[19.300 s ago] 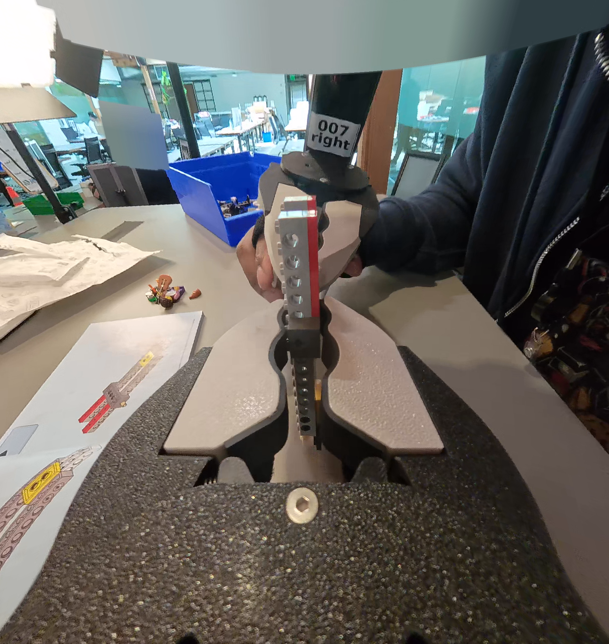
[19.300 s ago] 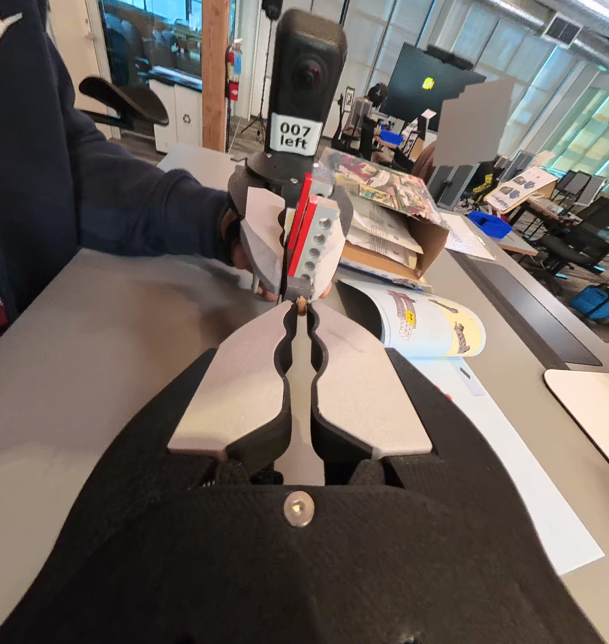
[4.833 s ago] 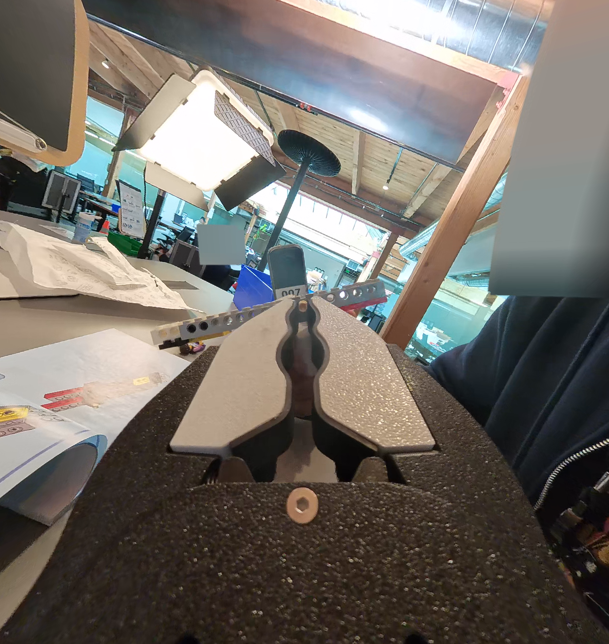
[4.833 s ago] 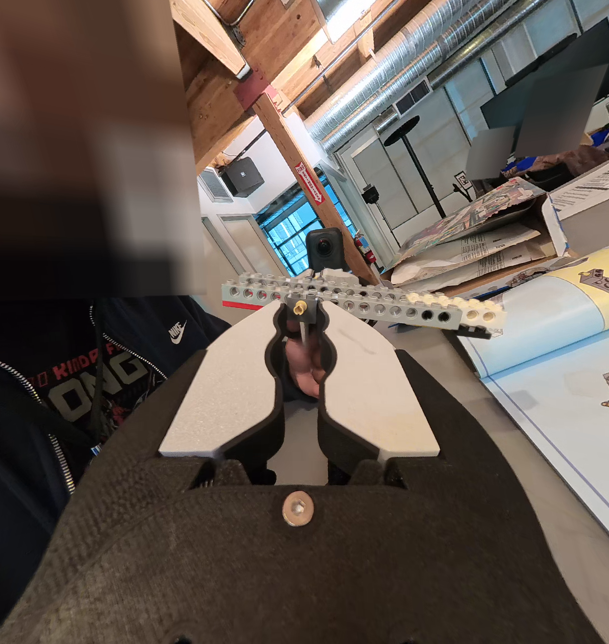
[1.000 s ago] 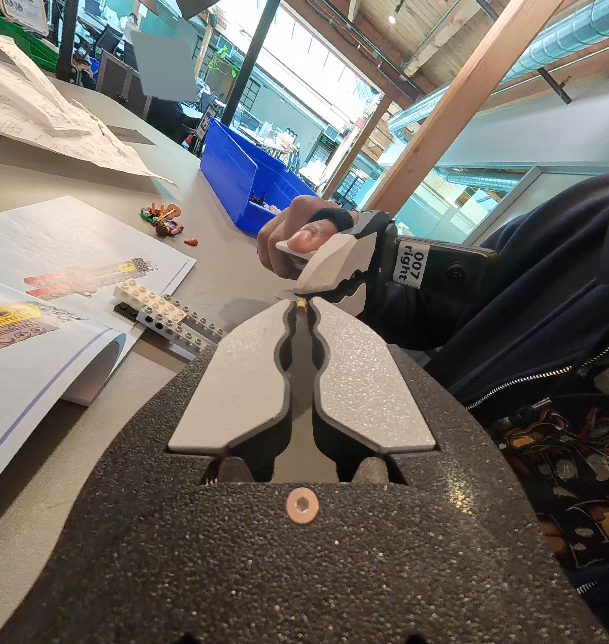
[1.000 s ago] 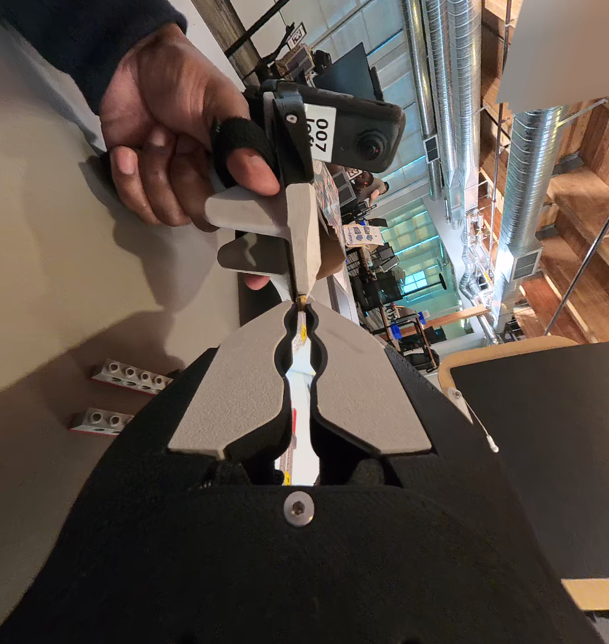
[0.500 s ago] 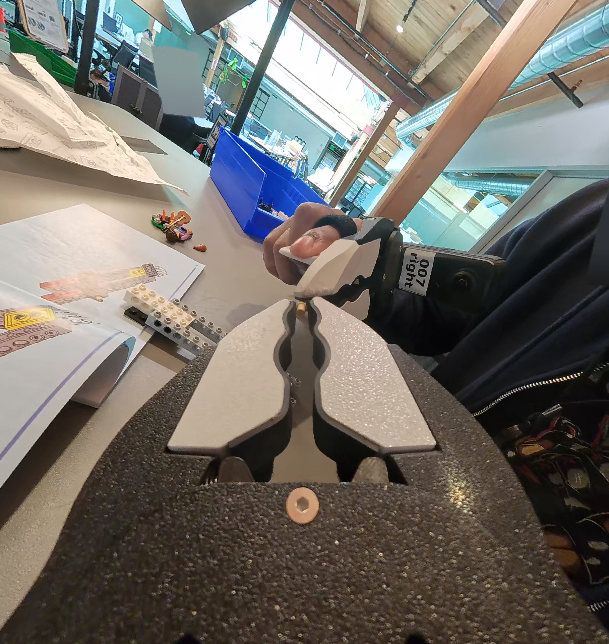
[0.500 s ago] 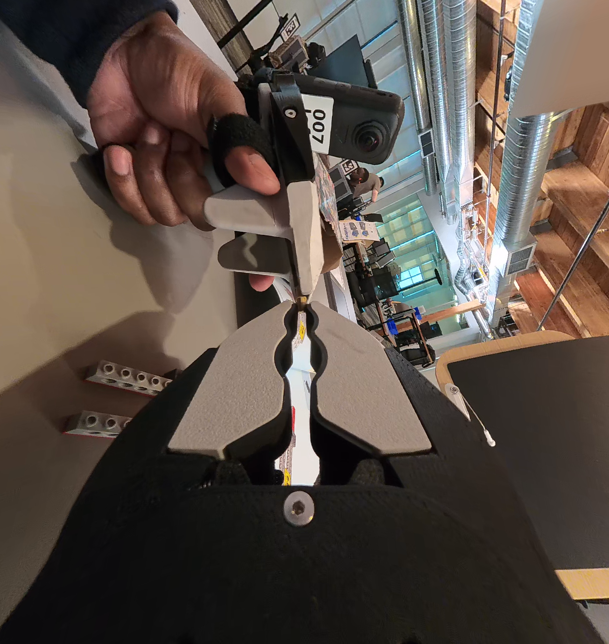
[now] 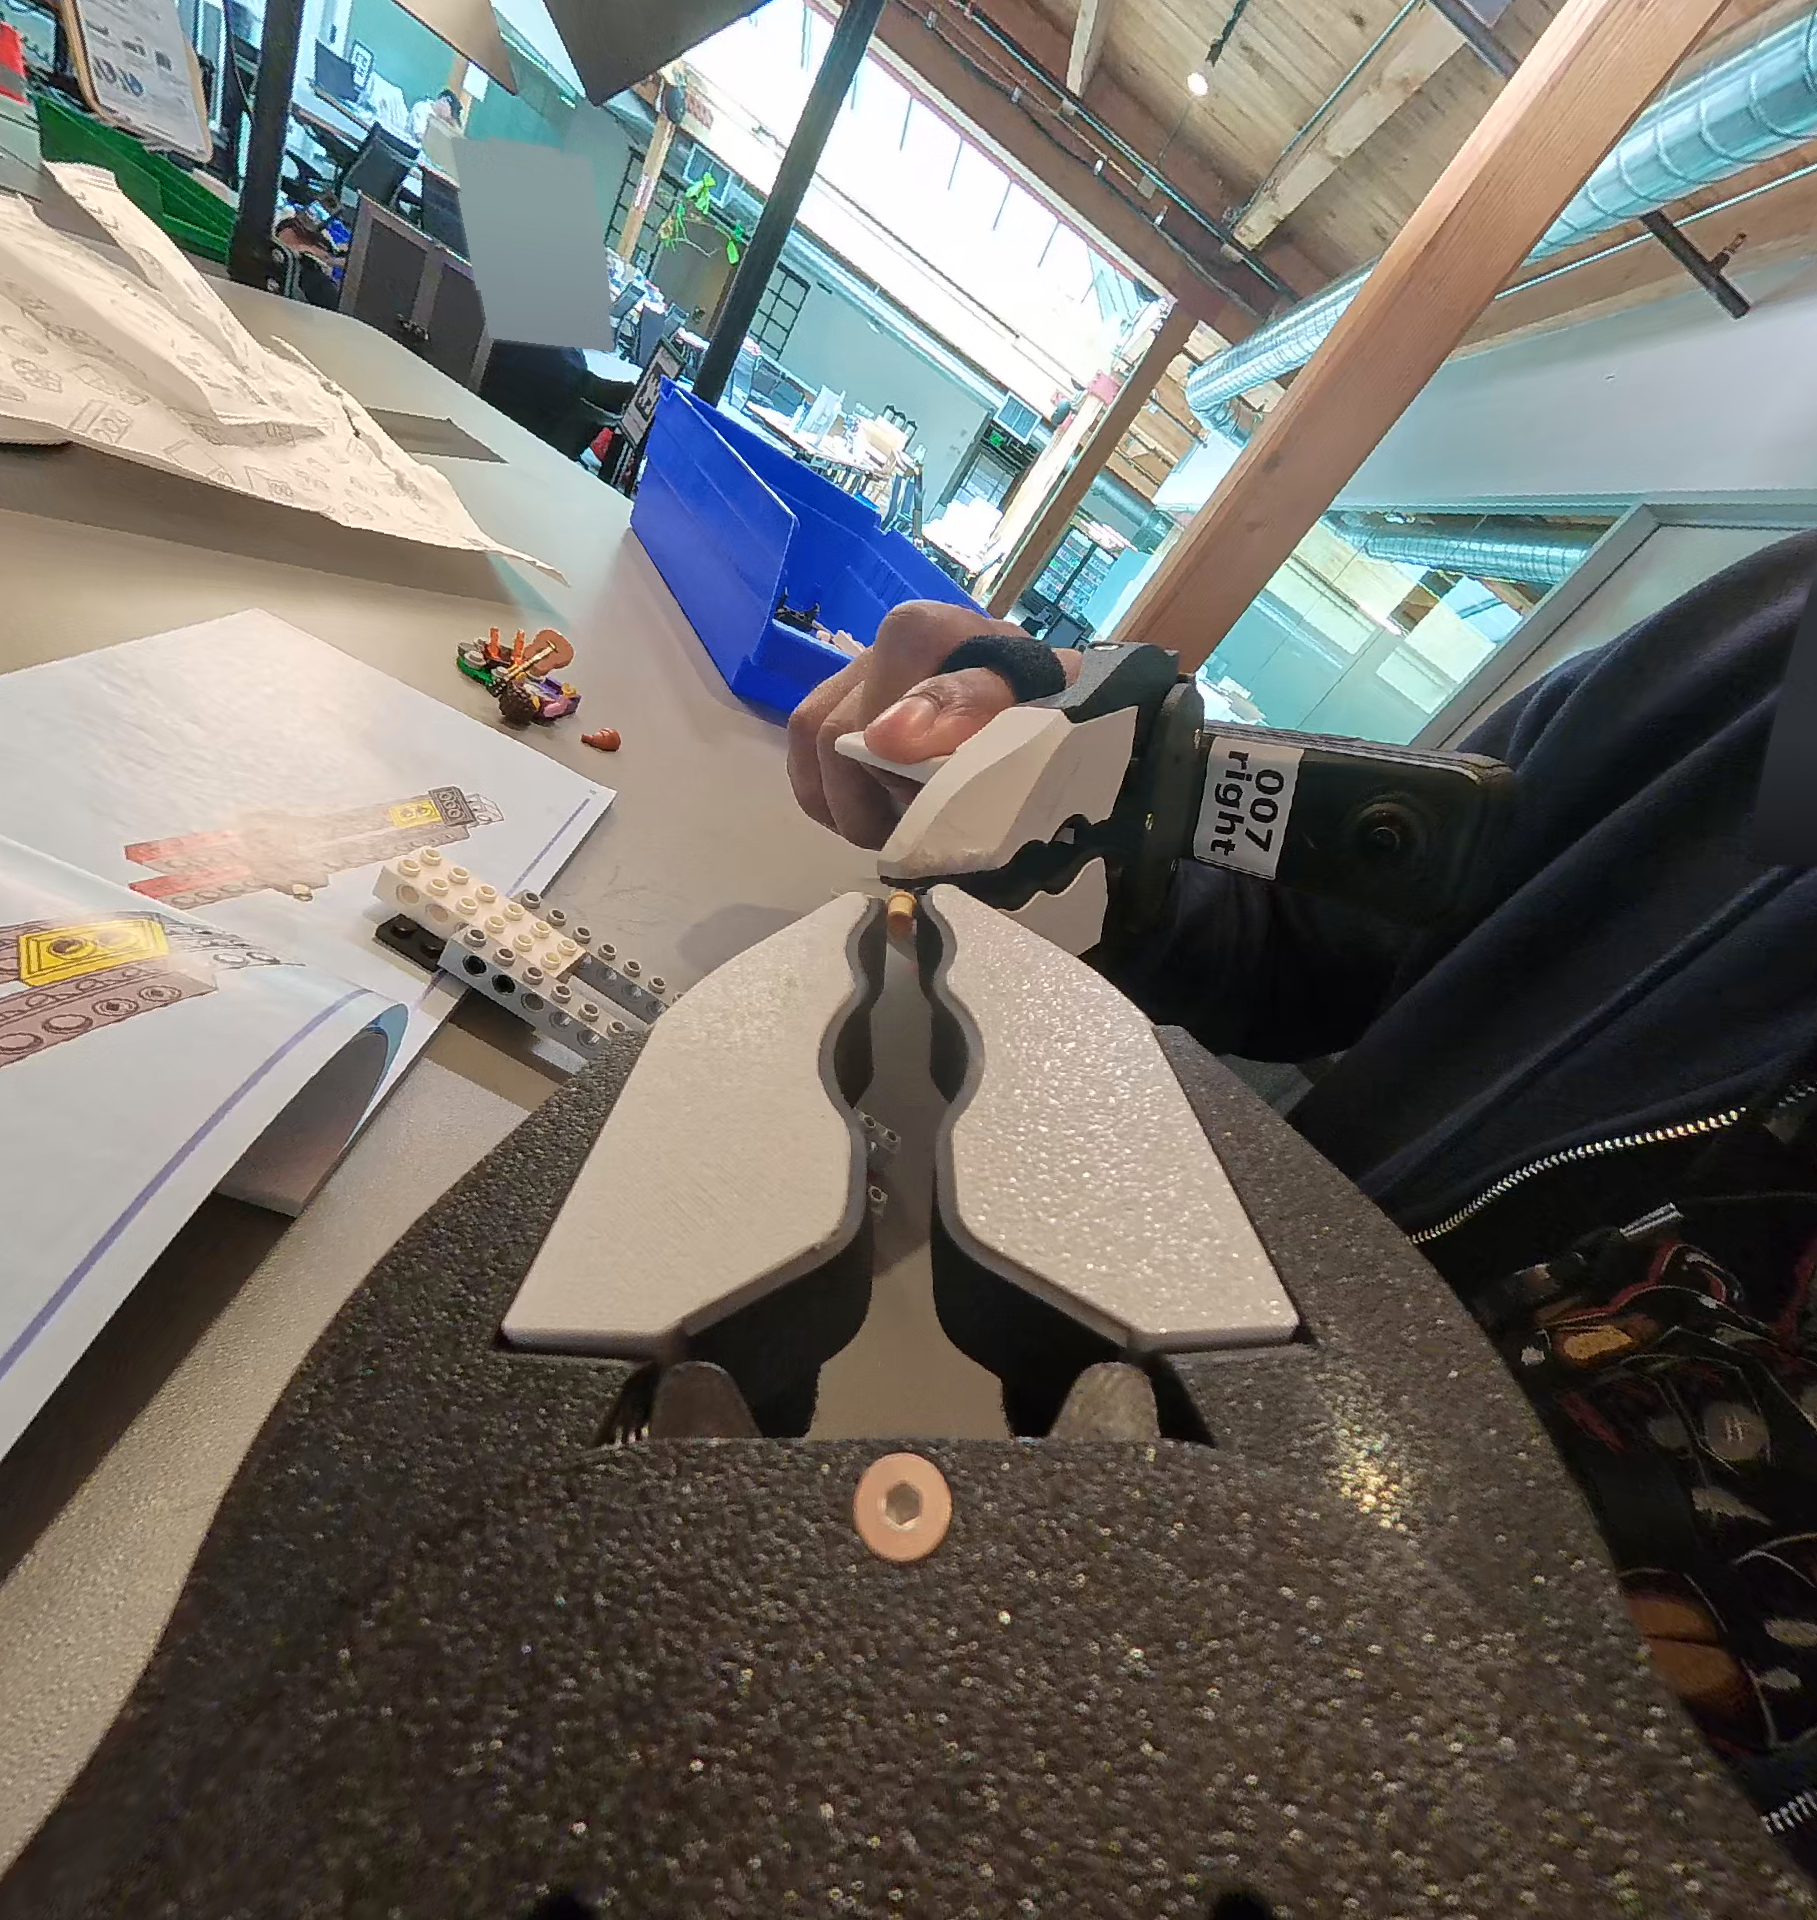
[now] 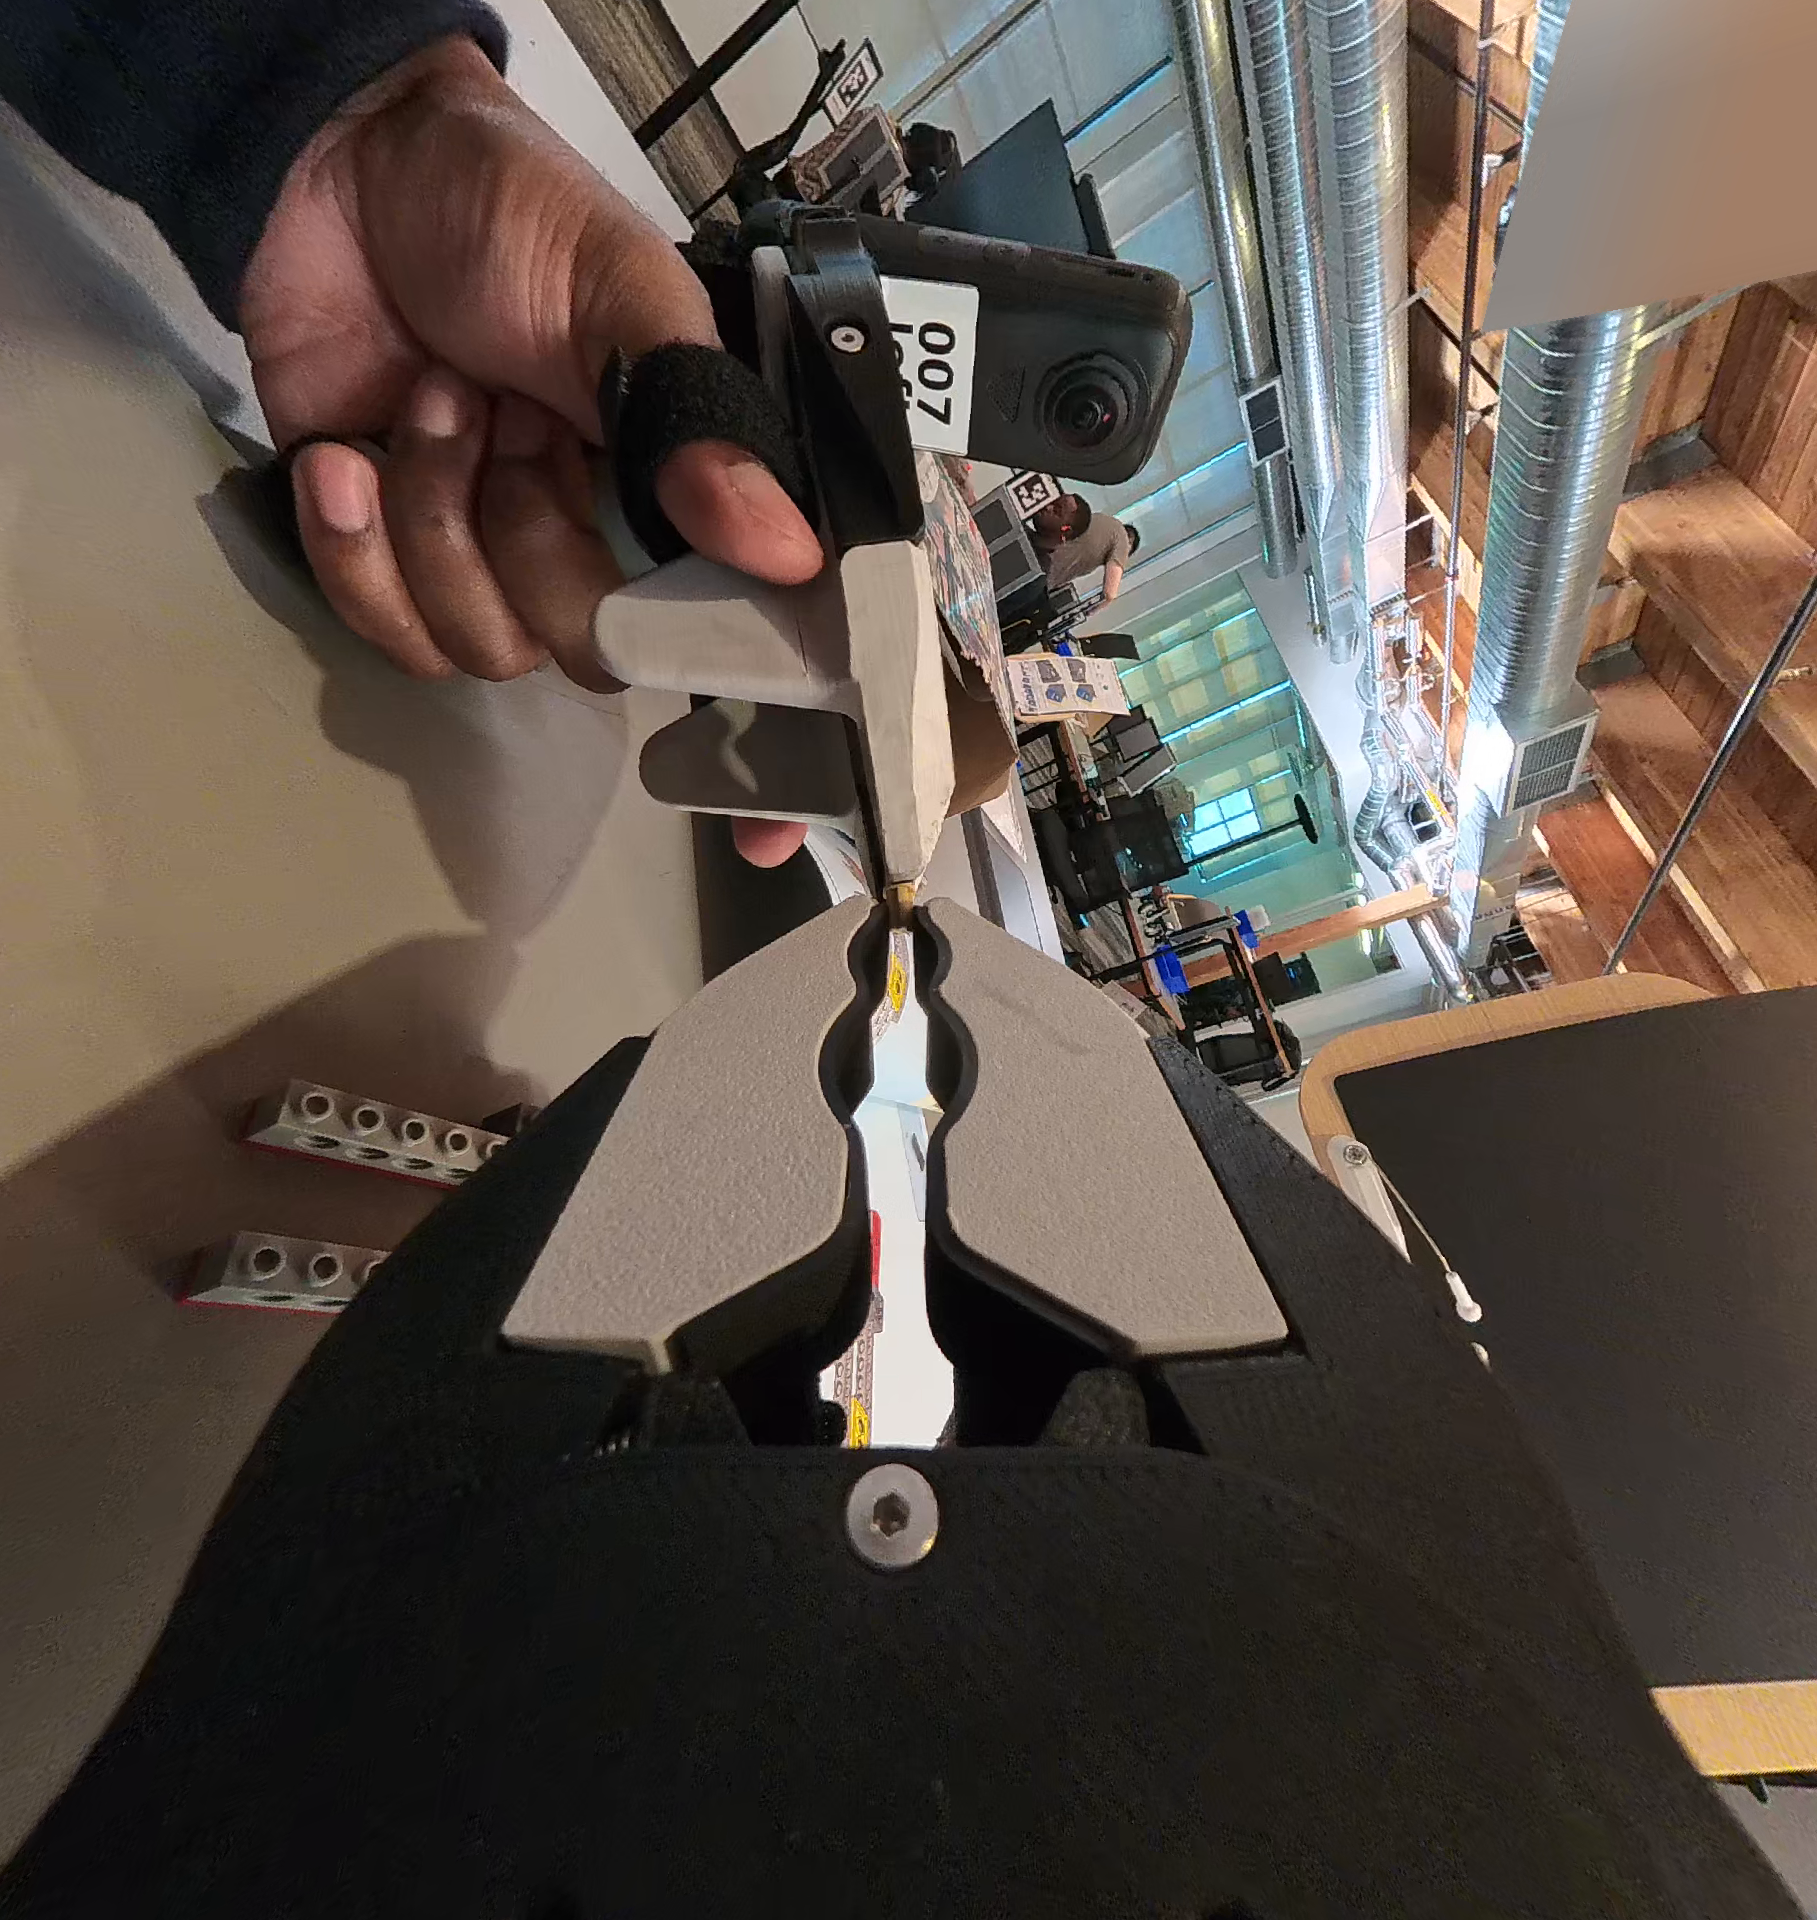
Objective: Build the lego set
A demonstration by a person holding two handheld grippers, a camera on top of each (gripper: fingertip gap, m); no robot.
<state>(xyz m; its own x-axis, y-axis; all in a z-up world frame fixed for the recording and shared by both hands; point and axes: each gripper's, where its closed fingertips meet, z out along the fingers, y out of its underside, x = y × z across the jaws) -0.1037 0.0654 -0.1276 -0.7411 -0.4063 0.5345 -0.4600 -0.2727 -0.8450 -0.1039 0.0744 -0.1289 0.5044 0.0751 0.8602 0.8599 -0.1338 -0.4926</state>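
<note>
My two grippers meet tip to tip above the grey table. A small tan pin sits between my left gripper's fingertips, and the right gripper's tips close on its far end. In the right wrist view the same pin is pinched at my right gripper's tips, and the left gripper's fingers come down onto it from above. Both grippers are shut on the pin. A white and grey brick assembly lies on the table to the left.
An open instruction booklet lies left. A blue bin, small loose figure pieces and creased paper sheets lie farther back. Two grey beams with red undersides lie on the table. A person's hands and dark sleeves hold both grippers. The grippers are tip to tip, or close to it.
Both grippers have stayed tip to tip on the tan pin. The pair has drifted slightly, and the brick assembly still lies on the table.
</note>
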